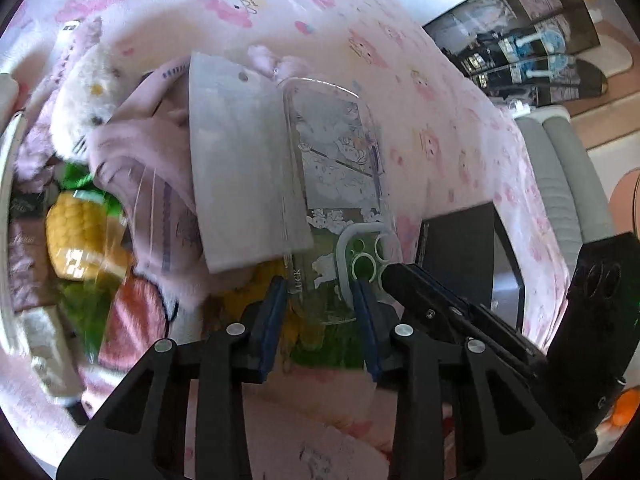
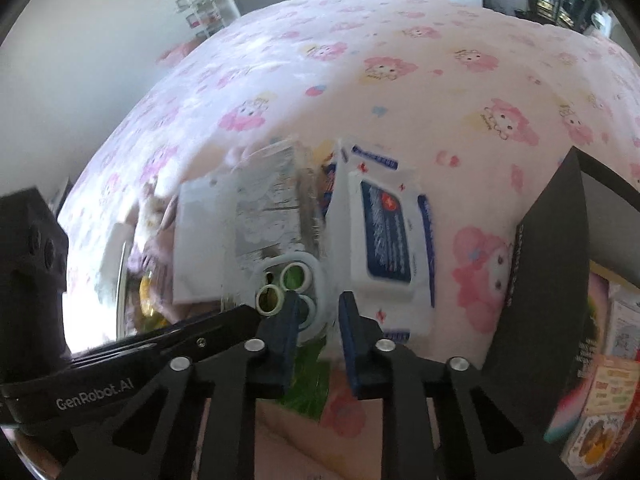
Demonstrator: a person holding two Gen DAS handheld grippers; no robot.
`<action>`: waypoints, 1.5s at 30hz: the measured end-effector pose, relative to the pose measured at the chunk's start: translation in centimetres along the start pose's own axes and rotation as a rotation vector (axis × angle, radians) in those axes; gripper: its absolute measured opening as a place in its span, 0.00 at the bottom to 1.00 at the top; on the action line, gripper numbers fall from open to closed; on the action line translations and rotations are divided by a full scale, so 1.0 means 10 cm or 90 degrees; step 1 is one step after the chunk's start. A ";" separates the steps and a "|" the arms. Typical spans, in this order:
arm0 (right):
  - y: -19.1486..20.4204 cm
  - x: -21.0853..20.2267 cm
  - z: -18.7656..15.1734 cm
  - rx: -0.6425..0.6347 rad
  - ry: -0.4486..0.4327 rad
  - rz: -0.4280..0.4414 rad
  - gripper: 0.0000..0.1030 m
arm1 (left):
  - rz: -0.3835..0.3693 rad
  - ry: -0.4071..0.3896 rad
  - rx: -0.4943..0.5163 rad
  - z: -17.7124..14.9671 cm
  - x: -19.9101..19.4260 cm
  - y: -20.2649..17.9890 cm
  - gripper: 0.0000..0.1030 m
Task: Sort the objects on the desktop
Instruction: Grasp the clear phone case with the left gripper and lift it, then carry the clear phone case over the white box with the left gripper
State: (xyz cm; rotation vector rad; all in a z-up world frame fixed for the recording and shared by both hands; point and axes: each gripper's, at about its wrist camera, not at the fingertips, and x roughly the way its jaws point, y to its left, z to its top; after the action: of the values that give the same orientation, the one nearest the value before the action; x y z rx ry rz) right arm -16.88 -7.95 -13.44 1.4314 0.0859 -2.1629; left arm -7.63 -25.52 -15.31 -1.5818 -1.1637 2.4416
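A clear phone case (image 1: pixel 340 184) with cartoon print and a white card insert (image 1: pixel 240 160) is held up between both grippers. My left gripper (image 1: pixel 320 312) is shut on the case's lower edge beside the camera cutout (image 1: pixel 362 256). My right gripper (image 2: pixel 318 320) grips the same case (image 2: pixel 280 220) at its camera ring end (image 2: pixel 294 284); its fingers (image 2: pixel 352 328) stand partly apart around the edge. A white and blue wet-wipes pack (image 2: pixel 384 240) lies on the pink cloth right behind the right gripper.
A pile lies at the left: white plush cat (image 1: pixel 88 92), pink pouch (image 1: pixel 148 184), yellow corn toy (image 1: pixel 80 236), green wrapper (image 1: pixel 88 304). A black box (image 2: pixel 548 280) stands at right with colourful packets (image 2: pixel 600 392) inside. The pink printed cloth (image 2: pixel 400 80) covers the table.
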 end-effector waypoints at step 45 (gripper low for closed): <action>-0.57 -1.33 -0.81 0.011 -0.082 -0.002 0.25 | -0.061 0.035 0.183 -0.54 -0.03 -1.31 0.47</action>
State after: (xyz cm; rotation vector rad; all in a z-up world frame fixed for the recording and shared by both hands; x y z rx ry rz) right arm -8.91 4.98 -6.75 1.2974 0.0220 -2.2572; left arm -8.02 -13.04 -8.66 -1.4644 -0.8156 2.3586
